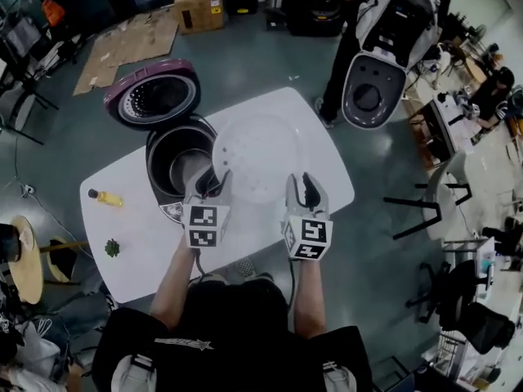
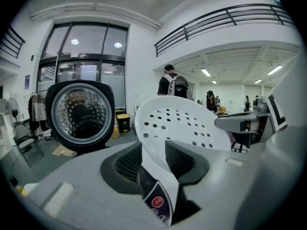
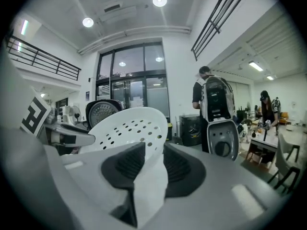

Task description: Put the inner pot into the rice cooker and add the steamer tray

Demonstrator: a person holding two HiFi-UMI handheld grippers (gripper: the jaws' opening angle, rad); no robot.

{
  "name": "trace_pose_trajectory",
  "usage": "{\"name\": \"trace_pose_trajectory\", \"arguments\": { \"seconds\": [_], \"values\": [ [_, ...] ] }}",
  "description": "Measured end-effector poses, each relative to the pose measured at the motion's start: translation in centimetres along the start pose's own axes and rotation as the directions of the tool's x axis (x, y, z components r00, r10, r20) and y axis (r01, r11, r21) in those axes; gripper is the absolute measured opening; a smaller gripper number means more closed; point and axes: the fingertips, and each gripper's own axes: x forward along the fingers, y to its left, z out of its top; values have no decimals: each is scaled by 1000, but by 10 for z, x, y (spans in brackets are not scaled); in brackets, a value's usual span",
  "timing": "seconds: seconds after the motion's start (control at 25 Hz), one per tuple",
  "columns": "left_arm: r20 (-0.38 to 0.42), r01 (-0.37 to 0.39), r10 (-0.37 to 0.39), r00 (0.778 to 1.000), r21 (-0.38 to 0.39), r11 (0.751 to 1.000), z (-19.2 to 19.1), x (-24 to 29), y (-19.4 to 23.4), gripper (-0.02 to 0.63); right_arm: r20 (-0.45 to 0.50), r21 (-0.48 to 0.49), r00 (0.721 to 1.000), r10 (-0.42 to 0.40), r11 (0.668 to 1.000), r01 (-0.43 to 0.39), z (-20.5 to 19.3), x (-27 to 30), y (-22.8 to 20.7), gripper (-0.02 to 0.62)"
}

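Observation:
A white perforated steamer tray (image 1: 255,158) hangs above the white table (image 1: 135,260), held by its rim on two sides. My left gripper (image 1: 214,182) is shut on its left rim, and my right gripper (image 1: 304,188) is shut on its right rim. In the left gripper view the tray (image 2: 180,123) stands tilted up between the pads of the left gripper (image 2: 153,150). The right gripper view shows the tray (image 3: 127,128) clamped in the right gripper (image 3: 153,157). The rice cooker (image 1: 161,188) stands just left of the tray, its purple lid (image 1: 153,95) open, with the metal inner pot (image 1: 184,168) inside it.
A yellow bottle (image 1: 106,198) and a small green item (image 1: 112,247) lie on the table's left part. A person with a grey backpack (image 1: 392,31) stands beyond the table's far right corner. Chairs (image 1: 429,194) stand to the right, cardboard (image 1: 135,43) on the floor behind.

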Motion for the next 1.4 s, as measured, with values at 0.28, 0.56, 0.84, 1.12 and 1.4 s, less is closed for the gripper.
{"name": "trace_pose_trajectory", "arguments": {
  "seconds": [0.28,0.56,0.84,1.12,1.4],
  "values": [
    [-14,-143,143,990,-50,988,-13,-31,72,161,-3,-38,989,147,988,-147,9,43,71,114],
    [-33,-259,257,966,-98,961,-29,-61,130,161,-18,-74,964,265,961,-266,15,73,136,114],
    [-59,-331,326,944,-136,934,-43,-79,171,161,-46,-99,939,340,934,-343,15,97,182,114],
    [-101,-359,347,933,-167,918,-67,-82,196,163,-100,-125,924,370,916,-381,0,115,211,114],
    [-156,-346,320,934,-188,919,-94,-62,204,166,-169,-125,918,358,916,-380,-24,137,214,115]
  ]
}}
